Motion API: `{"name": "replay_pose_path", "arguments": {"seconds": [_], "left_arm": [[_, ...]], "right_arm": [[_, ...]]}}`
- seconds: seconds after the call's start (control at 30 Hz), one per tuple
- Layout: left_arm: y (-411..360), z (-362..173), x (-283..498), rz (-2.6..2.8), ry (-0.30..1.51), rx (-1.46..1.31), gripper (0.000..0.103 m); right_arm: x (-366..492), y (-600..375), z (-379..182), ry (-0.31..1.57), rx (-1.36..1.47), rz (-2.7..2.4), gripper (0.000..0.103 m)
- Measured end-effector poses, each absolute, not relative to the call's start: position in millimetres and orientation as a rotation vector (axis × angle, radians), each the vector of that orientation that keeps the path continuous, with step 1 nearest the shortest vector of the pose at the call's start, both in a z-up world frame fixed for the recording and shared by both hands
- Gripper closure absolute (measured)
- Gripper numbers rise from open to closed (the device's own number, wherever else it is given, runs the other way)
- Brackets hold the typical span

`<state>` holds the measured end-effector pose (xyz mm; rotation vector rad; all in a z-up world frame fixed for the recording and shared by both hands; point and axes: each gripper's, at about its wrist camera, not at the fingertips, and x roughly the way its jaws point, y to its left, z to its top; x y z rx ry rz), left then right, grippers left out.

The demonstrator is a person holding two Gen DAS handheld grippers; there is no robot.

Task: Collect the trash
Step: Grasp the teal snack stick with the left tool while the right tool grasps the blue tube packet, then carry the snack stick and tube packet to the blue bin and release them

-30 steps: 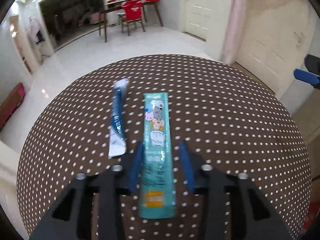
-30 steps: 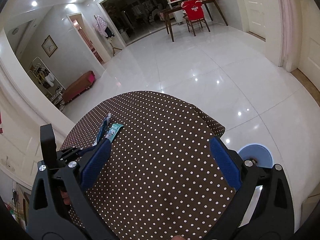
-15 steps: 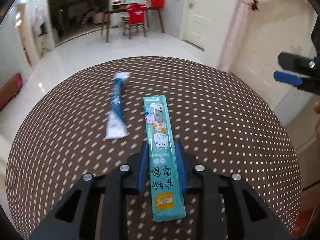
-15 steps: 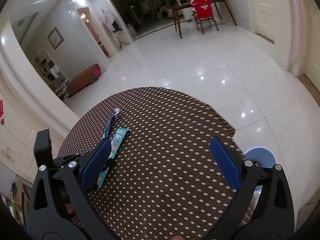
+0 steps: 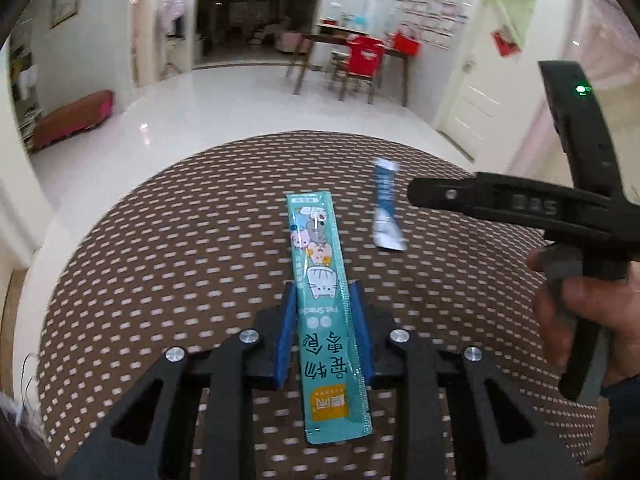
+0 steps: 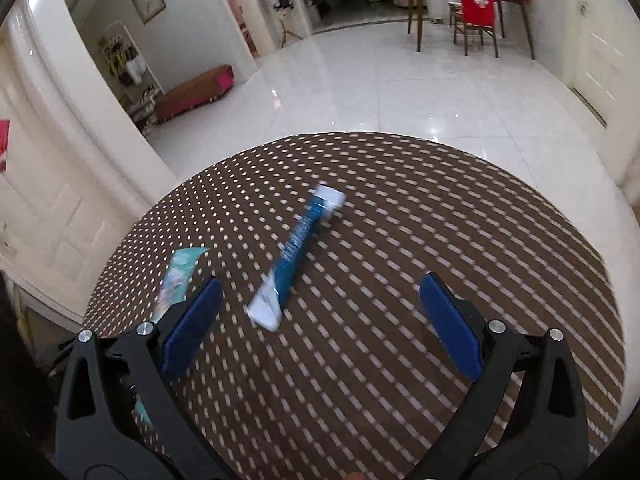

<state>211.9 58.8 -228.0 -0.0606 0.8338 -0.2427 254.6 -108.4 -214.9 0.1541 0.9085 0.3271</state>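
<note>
My left claw (image 5: 323,326) is clamped on the teal snack sachet (image 5: 325,304), pads on both long edges, sachet sticking out both ways above the surface (image 5: 160,248). My right claw (image 6: 320,312) is spread wide, nothing in it; blue-white wrapper (image 6: 294,256) lies flat just ahead, nearer its left pad, well clear of the cloth edge. Open dotted cloth to the right. Beyond the rim, bare white floor (image 6: 400,92).
</note>
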Motion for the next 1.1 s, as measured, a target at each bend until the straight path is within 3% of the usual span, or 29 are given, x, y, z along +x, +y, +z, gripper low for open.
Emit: {"name": "replay_pose_path", "arguments": {"seconds": [0.1,0.13,0.17,0.2,0.23,0.27,0.57,1.1], "left_arm": [[80.0,-228.5,207.8,-0.190,0.830,-0.109,0.077],[84.4,-228.4,206.7,-0.184,0.828,-0.117,0.077],[87.5,-227.2,205.2,-0.177,0.824,-0.121,0.077],[87.2,-226.2,204.9,-0.175,0.821,-0.123,0.077],[88.7,-223.0,207.7,-0.175,0.818,-0.124,0.077],[87.8,-221.8,207.0,-0.177,0.816,-0.124,0.077],[43.6,-205.3,202.8,-0.253,0.800,-0.088,0.077],[-149.1,-151.5,188.5,-0.582,0.745,0.032,0.077]], "right_arm": [[268.8,-81.7,-222.7,0.903,0.048,0.291,0.016],[271.9,-71.8,-226.5,0.897,-0.010,0.275,0.032],[273.9,-66.9,-230.3,0.902,-0.037,0.273,0.055],[274.1,-62.4,-232.8,0.893,-0.072,0.259,0.066],[272.3,-60.7,-234.0,0.881,-0.089,0.253,0.086],[271.1,-61.3,-235.0,0.886,-0.085,0.258,0.089],[231.2,-137.9,-218.2,0.853,0.153,0.333,0.090],[121.0,-359.7,-128.3,0.601,0.410,0.172,0.090]]}}
